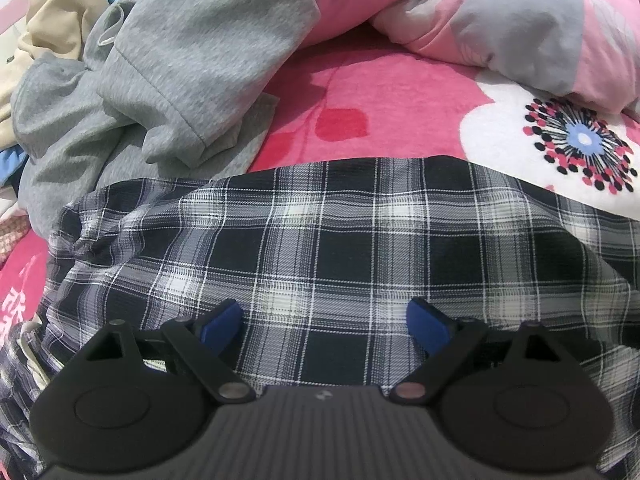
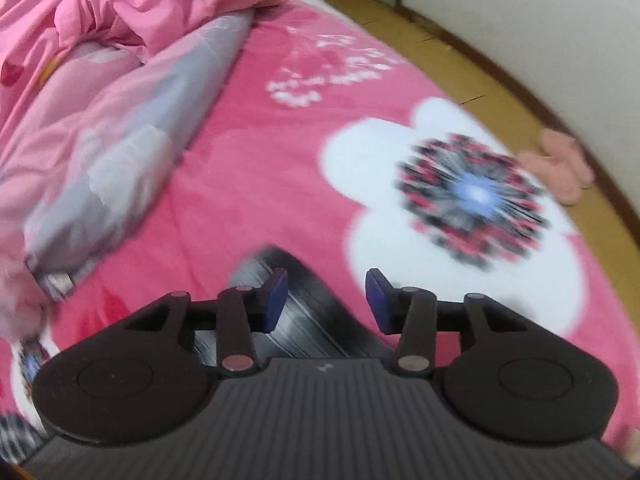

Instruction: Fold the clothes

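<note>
- Left wrist view: left gripper [image 1: 324, 326] hovering with jaws spread, directly over plaid garment [image 1: 340, 240] lying on pink blanket [image 1: 360, 92].
- Grey garment [image 1: 180, 72] heaping just beyond plaid garment.
- Right wrist view, blurred: right gripper [image 2: 327, 300] gaping empty above plaid garment's corner.

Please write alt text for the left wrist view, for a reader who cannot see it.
The open left hand-held gripper hovers over a black-and-white plaid garment spread on a pink floral bedsheet. A crumpled grey sweatshirt lies behind the garment on the left, and a pink and grey quilt is bunched at the upper right.
</note>
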